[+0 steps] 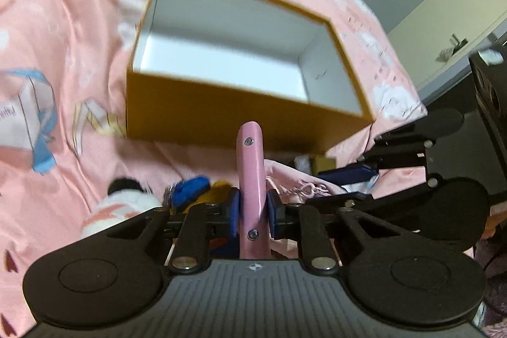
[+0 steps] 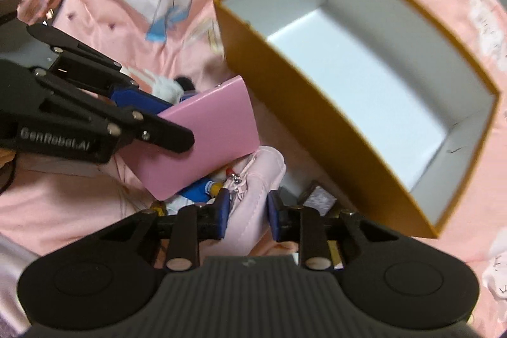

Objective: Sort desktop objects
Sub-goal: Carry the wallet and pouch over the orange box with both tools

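Left wrist: left tongs (image 1: 253, 213) pinching pink case (image 1: 252, 176) | right tongs (image 2: 247, 216) pinching pale pouch (image 2: 253, 198)

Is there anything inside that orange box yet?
No. The orange box shows only its bare white floor and walls in both views. Only a strip of floor behind its near wall is hidden, so something small and flat there would go unseen.

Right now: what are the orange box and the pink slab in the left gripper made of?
Orange box: looks like paperboard, matte, thin crisp walls, white lining. Pink slab: probably smooth plastic or coated metal, rigid, satin sheen, two small screws along its edge; the blur leaves it open.
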`<state>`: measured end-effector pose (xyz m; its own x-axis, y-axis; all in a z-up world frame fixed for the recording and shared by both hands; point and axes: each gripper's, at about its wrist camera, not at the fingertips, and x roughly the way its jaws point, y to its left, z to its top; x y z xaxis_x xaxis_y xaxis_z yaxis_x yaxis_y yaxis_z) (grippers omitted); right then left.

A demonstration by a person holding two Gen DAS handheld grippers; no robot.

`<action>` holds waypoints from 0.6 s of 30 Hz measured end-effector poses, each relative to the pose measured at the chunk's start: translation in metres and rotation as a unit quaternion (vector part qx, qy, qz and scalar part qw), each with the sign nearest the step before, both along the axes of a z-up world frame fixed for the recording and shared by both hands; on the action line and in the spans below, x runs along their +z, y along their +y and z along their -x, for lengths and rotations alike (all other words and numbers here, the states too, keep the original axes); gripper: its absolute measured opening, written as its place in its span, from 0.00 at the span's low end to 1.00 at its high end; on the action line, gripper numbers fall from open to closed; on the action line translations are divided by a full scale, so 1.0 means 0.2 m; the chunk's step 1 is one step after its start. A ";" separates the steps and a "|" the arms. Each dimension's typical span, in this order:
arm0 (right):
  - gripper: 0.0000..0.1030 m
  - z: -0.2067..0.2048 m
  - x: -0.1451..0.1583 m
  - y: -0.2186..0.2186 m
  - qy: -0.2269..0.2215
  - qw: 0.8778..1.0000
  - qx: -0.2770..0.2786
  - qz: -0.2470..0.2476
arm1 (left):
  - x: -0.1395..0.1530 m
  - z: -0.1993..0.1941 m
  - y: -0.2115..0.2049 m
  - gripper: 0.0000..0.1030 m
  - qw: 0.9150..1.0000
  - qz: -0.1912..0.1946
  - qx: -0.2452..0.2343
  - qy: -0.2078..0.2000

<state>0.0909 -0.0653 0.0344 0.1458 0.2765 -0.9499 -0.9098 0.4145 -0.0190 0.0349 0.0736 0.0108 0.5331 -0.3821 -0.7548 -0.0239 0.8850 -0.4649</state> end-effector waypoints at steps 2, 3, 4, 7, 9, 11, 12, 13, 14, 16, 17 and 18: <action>0.26 0.00 0.07 -0.04 -0.017 1.000 -0.012 -0.021 | 0.05 0.01 0.01 0.19 1.000 -0.001 0.009 -0.015; 0.26 0.00 0.10 -0.06 -0.024 0.999 -0.018 -0.031 | 0.08 0.01 0.01 0.19 1.000 -0.001 0.012 -0.023; 0.26 0.00 0.13 -0.09 -0.032 0.998 -0.026 -0.043 | 0.10 0.02 0.02 0.19 0.999 0.000 0.015 -0.030; 0.26 -0.01 0.22 -0.14 -0.047 0.995 -0.043 -0.071 | 0.17 0.03 0.03 0.19 0.999 -0.001 0.024 -0.048; 0.26 -0.03 0.28 -0.17 -0.059 0.993 -0.054 -0.092 | 0.21 0.04 0.04 0.19 0.998 -0.003 0.029 -0.056; 0.26 -0.03 0.35 -0.20 -0.066 0.988 -0.065 -0.121 | 0.26 0.03 0.05 0.19 0.997 -0.007 0.035 -0.068; 0.26 -0.04 0.39 -0.22 -0.069 0.986 -0.071 -0.136 | 0.28 0.03 0.05 0.19 0.996 -0.009 0.037 -0.075; 0.26 -0.05 0.42 -0.23 -0.072 0.983 -0.075 -0.152 | 0.30 0.02 0.05 0.19 0.996 -0.010 0.040 -0.082; 0.26 -0.05 0.45 -0.24 -0.075 0.981 -0.070 -0.167 | 0.33 0.01 0.05 0.19 0.995 -0.011 0.040 -0.089; 0.26 -0.07 0.48 -0.24 -0.082 0.975 -0.083 -0.188 | 0.37 -0.01 0.04 0.19 0.994 -0.011 0.040 -0.104; 0.26 -0.09 0.50 -0.24 -0.084 0.972 -0.090 -0.198 | 0.38 -0.02 0.03 0.19 0.993 -0.014 0.041 -0.108; 0.26 -0.11 0.50 -0.24 -0.082 0.970 -0.098 -0.206 | 0.39 -0.04 0.03 0.19 0.993 -0.019 0.042 -0.112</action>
<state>0.1128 -0.1133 0.1345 0.3736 0.5793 -0.7245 -0.8117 0.5822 0.0470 0.0431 0.0791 0.0897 0.7186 -0.3018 -0.6265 0.0016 0.9017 -0.4325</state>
